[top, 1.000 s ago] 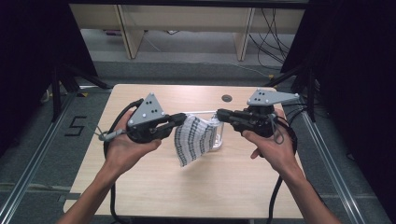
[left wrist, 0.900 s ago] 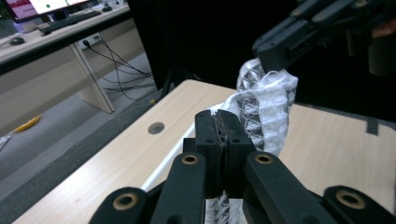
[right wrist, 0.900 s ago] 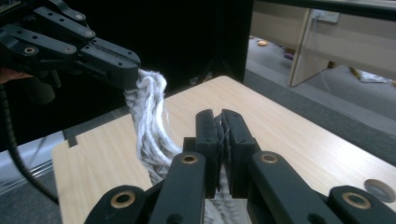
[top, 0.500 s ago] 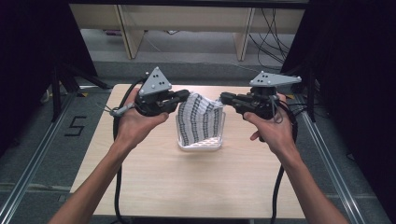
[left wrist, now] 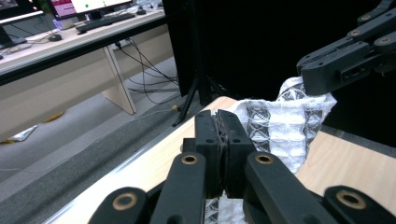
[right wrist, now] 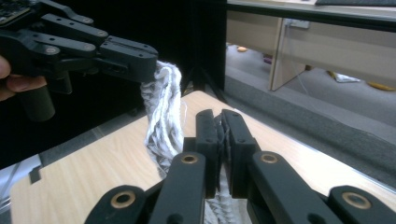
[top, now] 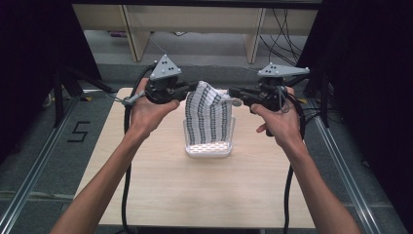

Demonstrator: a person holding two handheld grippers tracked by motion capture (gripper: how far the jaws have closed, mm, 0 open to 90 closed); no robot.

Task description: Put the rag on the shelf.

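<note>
At the centre of the high view, the left gripper (top: 194, 90) and right gripper (top: 233, 93) each pinch an upper corner of the patterned cloth (top: 209, 117). The cloth hangs into a clear tray (top: 208, 148) on the table (top: 195, 190).

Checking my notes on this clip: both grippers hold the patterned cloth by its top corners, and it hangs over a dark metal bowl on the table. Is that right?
Not quite. The high view shows a clear plastic container under the patterned cloth, not a dark metal bowl. The rest holds: left gripper and right gripper each pinch a top corner, above the table.
</note>
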